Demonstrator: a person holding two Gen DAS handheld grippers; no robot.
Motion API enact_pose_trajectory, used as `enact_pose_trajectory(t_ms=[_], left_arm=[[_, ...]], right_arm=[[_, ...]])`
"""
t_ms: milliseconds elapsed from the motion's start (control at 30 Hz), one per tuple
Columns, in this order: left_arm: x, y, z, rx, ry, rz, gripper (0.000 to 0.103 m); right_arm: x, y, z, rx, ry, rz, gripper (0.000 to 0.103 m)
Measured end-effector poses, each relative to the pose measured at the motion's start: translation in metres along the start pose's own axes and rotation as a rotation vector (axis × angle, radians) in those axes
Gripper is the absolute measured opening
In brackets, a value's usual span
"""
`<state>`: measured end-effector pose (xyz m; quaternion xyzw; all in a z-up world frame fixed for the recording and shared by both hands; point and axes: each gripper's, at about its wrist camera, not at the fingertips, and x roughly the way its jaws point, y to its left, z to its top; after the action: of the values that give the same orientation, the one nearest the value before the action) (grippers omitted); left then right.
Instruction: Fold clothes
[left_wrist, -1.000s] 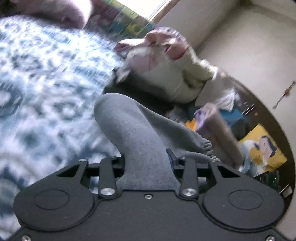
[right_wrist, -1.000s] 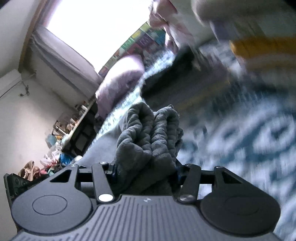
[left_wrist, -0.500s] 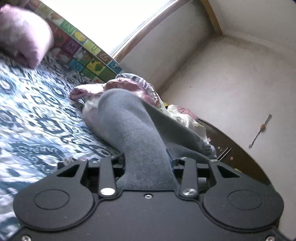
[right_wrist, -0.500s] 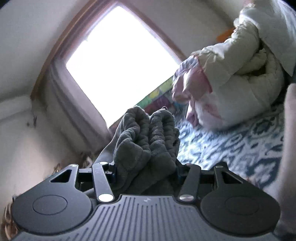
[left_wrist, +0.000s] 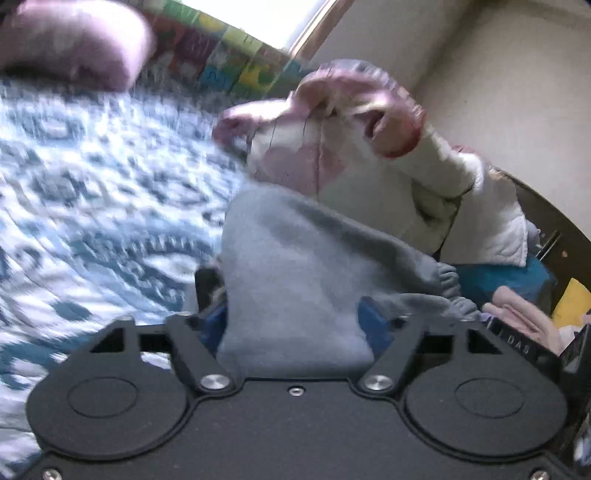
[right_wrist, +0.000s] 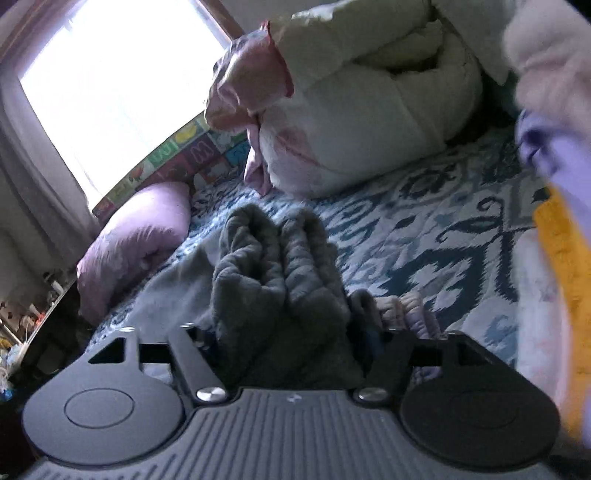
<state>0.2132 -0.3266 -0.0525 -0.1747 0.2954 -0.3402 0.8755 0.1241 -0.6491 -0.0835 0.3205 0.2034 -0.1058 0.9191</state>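
Note:
A grey fleece garment (left_wrist: 295, 266) fills the jaws of my left gripper (left_wrist: 295, 317), which is shut on a smooth fold of it with an elastic hem trailing right. My right gripper (right_wrist: 284, 325) is shut on a bunched, ribbed part of the same grey garment (right_wrist: 280, 273), which trails left onto the bed. Both grippers hold the cloth above the blue and white patterned bedspread (right_wrist: 443, 229). The fingertips are hidden inside the cloth.
A rolled white and pink quilt (right_wrist: 362, 110) lies at the head of the bed, also in the left wrist view (left_wrist: 369, 155). A purple pillow (right_wrist: 136, 240) lies by the window. Blurred yellow and lilac cloth (right_wrist: 561, 258) hangs close at right.
Both grippers have swung back down toward the bed with the grey garment still held; the bedspread fills more of each view. The grip is unchanged.

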Motion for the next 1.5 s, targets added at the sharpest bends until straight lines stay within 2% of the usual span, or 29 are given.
enact_pose_trajectory(t_ms=[100,233,300,367,400,467,600,667,767,900,1067,1200,1500], left_arm=[[-0.034,-0.008,-0.003,0.035,-0.030,0.021,0.077],[-0.077,-0.023,-0.008,0.065,-0.020,0.032,0.078],[-0.101,-0.040,-0.010,0.087,0.002,0.033,0.082],[-0.125,-0.060,-0.013,0.126,0.016,0.040,0.093],[-0.138,-0.070,-0.013,0.144,0.018,0.051,0.095],[-0.161,-0.091,-0.016,0.184,0.025,0.071,0.098],[-0.197,-0.133,-0.029,0.277,0.063,0.182,0.103],[-0.213,-0.156,-0.039,0.366,0.091,0.252,0.103],[-0.230,-0.177,-0.053,0.454,0.088,0.355,0.103],[-0.257,-0.190,-0.064,0.412,0.075,0.369,0.103],[-0.290,-0.206,-0.077,0.364,0.009,0.370,0.103],[-0.299,-0.215,-0.078,0.338,0.018,0.369,0.103],[-0.299,-0.241,-0.077,0.392,0.027,0.423,0.103]], right_arm=[[-0.032,0.017,-0.008,-0.074,-0.033,-0.017,0.085],[-0.077,0.027,-0.017,-0.135,0.009,-0.007,0.088],[-0.100,0.035,-0.022,-0.164,0.048,-0.013,0.096],[-0.128,0.042,-0.027,-0.190,0.077,-0.013,0.100],[-0.141,0.045,-0.029,-0.199,0.092,-0.008,0.103],[-0.169,0.050,-0.033,-0.211,0.124,0.004,0.103],[-0.221,0.073,-0.039,-0.270,0.198,-0.019,0.103],[-0.247,0.087,-0.043,-0.332,0.222,-0.037,0.103],[-0.285,0.102,-0.046,-0.391,0.215,-0.061,0.103],[-0.322,0.110,-0.045,-0.386,0.207,-0.101,0.103],[-0.354,0.115,-0.052,-0.396,0.205,-0.130,0.103],[-0.374,0.119,-0.060,-0.452,0.182,-0.168,0.103],[-0.383,0.124,-0.059,-0.464,0.183,-0.175,0.103]])
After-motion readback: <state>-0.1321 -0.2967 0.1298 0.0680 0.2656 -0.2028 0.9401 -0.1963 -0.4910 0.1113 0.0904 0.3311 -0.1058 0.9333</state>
